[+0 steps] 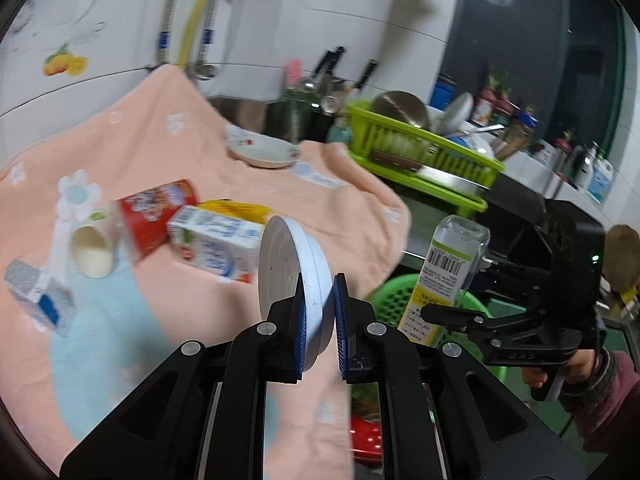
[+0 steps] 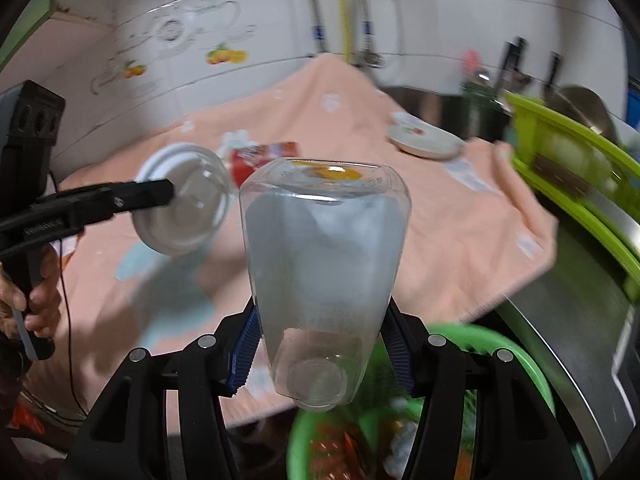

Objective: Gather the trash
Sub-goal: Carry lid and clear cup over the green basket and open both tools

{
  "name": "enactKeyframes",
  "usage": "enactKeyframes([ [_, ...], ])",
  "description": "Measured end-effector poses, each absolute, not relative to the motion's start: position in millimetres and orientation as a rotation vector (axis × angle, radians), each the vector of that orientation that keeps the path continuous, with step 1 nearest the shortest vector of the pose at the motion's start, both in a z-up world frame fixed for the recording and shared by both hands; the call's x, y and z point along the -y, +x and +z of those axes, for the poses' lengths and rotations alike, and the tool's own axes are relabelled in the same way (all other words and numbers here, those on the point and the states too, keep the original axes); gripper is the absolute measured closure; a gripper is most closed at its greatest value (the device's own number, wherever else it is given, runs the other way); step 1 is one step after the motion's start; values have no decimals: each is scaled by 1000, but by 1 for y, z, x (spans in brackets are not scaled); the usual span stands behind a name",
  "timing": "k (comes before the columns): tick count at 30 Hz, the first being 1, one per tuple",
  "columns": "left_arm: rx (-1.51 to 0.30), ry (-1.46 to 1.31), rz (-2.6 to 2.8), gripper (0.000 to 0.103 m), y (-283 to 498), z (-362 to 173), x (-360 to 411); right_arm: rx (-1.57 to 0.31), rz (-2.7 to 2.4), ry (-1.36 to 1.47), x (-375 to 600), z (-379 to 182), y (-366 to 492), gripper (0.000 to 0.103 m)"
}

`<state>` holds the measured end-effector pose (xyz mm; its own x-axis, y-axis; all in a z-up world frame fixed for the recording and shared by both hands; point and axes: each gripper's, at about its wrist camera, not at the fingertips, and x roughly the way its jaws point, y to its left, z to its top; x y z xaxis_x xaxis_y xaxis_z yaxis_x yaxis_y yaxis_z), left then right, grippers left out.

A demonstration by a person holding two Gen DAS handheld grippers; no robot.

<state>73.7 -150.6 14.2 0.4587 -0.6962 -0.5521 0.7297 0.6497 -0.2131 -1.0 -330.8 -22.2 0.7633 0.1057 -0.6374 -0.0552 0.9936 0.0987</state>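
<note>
1. Left gripper [image 1: 320, 320], bottom centre of the left wrist view, is clamped on the rim of a white lidded cup [image 1: 294, 276], holding it edge-on above the table [image 1: 180, 300].
2. Right gripper [image 2: 320, 344], low centre of its own view, is grasping a clear plastic bottle [image 2: 324, 264] with its neck towards the camera, above a green basket [image 2: 516, 360] that holds mixed trash.
3. On the table's peach flowered cloth [image 1: 160, 140], left of frame: a red can [image 1: 154, 216] on its side, a milk carton [image 1: 216, 244], a small white cup [image 1: 94, 250], a blue-and-white box [image 1: 40, 300].
4. Further back, a white plate [image 1: 264, 152] sits on the cloth.
5. Upper right: a lime dish rack [image 1: 420, 156] with bowls; white tiled wall [image 1: 100, 20] behind, blurred.
</note>
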Motion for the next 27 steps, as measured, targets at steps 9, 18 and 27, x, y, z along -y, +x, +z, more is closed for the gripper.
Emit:
enactKeyframes([
  [9, -704, 95, -1016, 92, 39, -3, 215, -779, -84, 127, 382, -61, -50, 49],
  [18, -798, 153, -1080, 91, 19, -40, 268, -854, -165, 198, 412, -99, -75, 46],
  [27, -834, 173, -1108, 91, 8, -55, 292, -846, -202, 262, 435, -109, -96, 40],
])
